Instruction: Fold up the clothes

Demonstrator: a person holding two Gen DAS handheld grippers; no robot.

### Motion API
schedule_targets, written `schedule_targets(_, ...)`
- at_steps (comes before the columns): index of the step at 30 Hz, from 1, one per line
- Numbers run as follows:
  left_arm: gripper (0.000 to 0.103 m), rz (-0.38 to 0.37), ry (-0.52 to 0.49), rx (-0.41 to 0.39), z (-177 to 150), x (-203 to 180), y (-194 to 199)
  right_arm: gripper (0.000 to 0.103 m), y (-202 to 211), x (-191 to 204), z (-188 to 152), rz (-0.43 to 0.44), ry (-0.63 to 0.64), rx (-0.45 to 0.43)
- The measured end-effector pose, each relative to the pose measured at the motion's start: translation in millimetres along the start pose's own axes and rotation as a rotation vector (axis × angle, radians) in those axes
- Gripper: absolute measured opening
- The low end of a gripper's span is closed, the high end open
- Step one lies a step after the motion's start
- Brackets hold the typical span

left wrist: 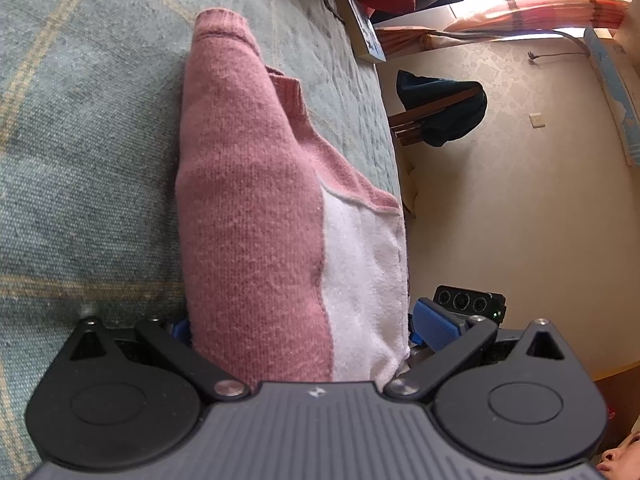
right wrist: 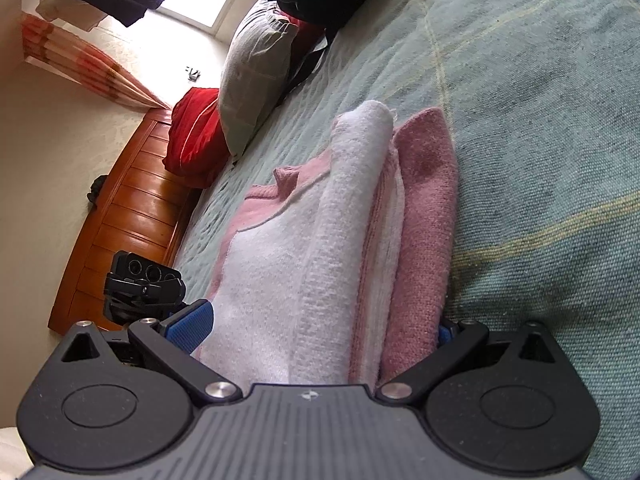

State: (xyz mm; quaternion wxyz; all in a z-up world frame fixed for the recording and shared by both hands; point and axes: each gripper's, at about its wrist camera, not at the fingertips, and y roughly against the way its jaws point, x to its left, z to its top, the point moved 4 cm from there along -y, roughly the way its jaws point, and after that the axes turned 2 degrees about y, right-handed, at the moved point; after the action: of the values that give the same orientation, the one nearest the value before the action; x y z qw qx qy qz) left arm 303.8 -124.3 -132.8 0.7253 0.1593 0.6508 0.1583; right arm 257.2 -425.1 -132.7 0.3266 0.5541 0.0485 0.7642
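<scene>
Left wrist view shows your left gripper [left wrist: 296,336] straddling the near end of the folded pink-and-white sweater [left wrist: 256,208], which runs straight away from the tongs along the bedspread [left wrist: 80,140], its long axis in line with the fingers. Its blue pads [left wrist: 434,326] sit either side of the thick bundle, set wide around it; whether they press the cloth you cannot tell.

From the right wrist, your right gripper [right wrist: 320,328] holds the same stance on the sweater [right wrist: 332,240], pads at both flanks, layers stacked between them. Again the fold stretches directly ahead of the fingers. Both tongs appear equally close to the garment, each at an end of it, and each camera catches the other gripper just past the cloth's edge.

Any coming lift or final fold probably turns on keeping both ends level along that axis.

No brand, label or readable writing shows on the sweater; the grippers carry only a small emblem.
</scene>
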Motion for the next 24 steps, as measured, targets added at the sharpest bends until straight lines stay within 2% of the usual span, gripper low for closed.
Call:
schedule_targets(5,0.102,0.000,-0.004,-0.007,-8,-1,4,0.103,4,-3,0,0.036,0.000,0.005)
schedule_targets(13,0.102,0.030,0.040,-0.003,2,-2,-3,0.103,8,-16,12,0.125,-0.095,0.036)
schedule_targets(18,0.102,0.012,0.025,-0.005,-10,-3,4,0.103,16,-17,5,0.167,-0.075,0.018)
schedule_targets(24,0.102,0.017,0.063,-0.028,-4,0,-1,0.099,10,-17,11,0.126,-0.090,0.015)
